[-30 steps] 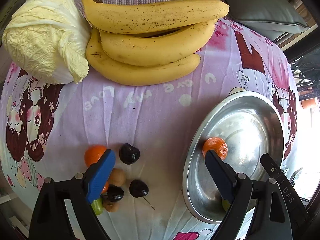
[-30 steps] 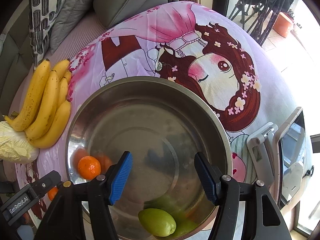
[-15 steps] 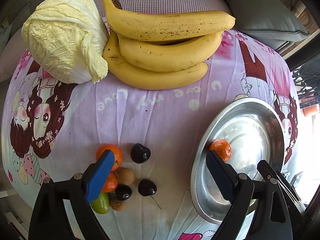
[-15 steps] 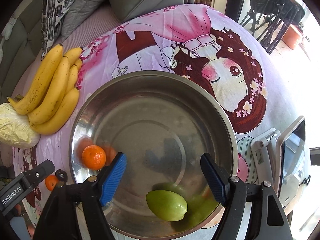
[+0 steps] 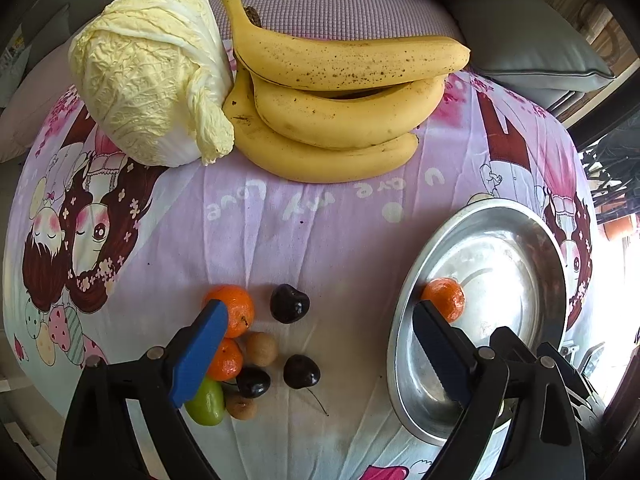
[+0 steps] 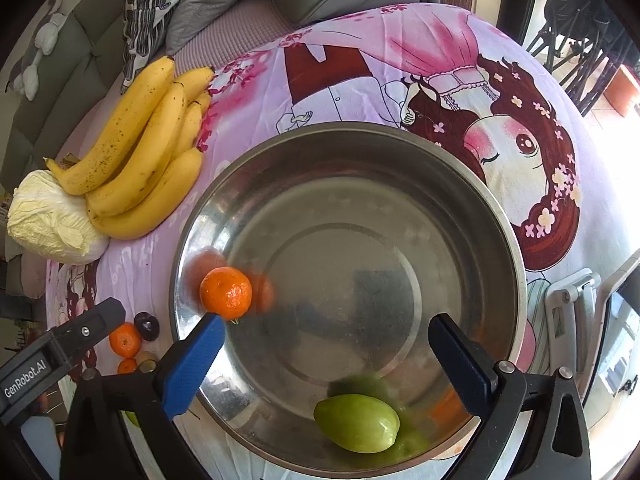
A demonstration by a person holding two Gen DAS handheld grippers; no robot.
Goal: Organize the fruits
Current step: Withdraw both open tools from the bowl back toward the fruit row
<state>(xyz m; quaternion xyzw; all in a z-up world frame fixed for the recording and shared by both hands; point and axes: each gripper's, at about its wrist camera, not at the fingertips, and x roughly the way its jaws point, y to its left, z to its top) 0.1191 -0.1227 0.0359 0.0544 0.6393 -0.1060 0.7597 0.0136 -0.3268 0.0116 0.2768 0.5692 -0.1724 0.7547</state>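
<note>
Pink cartoon-print cloth [image 5: 320,232] covers the whole table; far left on it a pale napa cabbage [image 5: 152,76], touching a bunch of bananas [image 5: 340,108] just to its right; grey cushions [image 5: 520,36] behind on the sofa; near right sits a steel bowl [image 6: 400,136], wide and shallow; a white stand [image 6: 576,300] is at the cloth's right edge, what it holds unclear.

Inside the bowl: one mandarin [image 6: 226,292] at the left wall, one green fruit [image 6: 356,422] at the near wall; both loose, nothing gripping them; orange smears on the steel read as reflections.

Left of the bowl, apart from it, a small pile still on the cloth: larger mandarin [image 5: 234,310], smaller mandarin [image 5: 226,360] touching it, three dark cherries [image 5: 289,304], two brown longan-like fruits [image 5: 262,348], one small green fruit [image 5: 206,402] nearest; pile tightly packed, several touching.

Left gripper [image 5: 316,356] hangs over the pile's right side, jaws spread wide, holding nothing; right gripper [image 6: 332,360] hangs over the bowl's near half, jaws also wide apart, empty.

Progress, judged: early; two pieces binned, about eight small ones left, plus bananas if they count; cabbage is no fruit, likely stays; next pick probably from the pile by the left gripper; cherries are small and round, may roll or slip.
</note>
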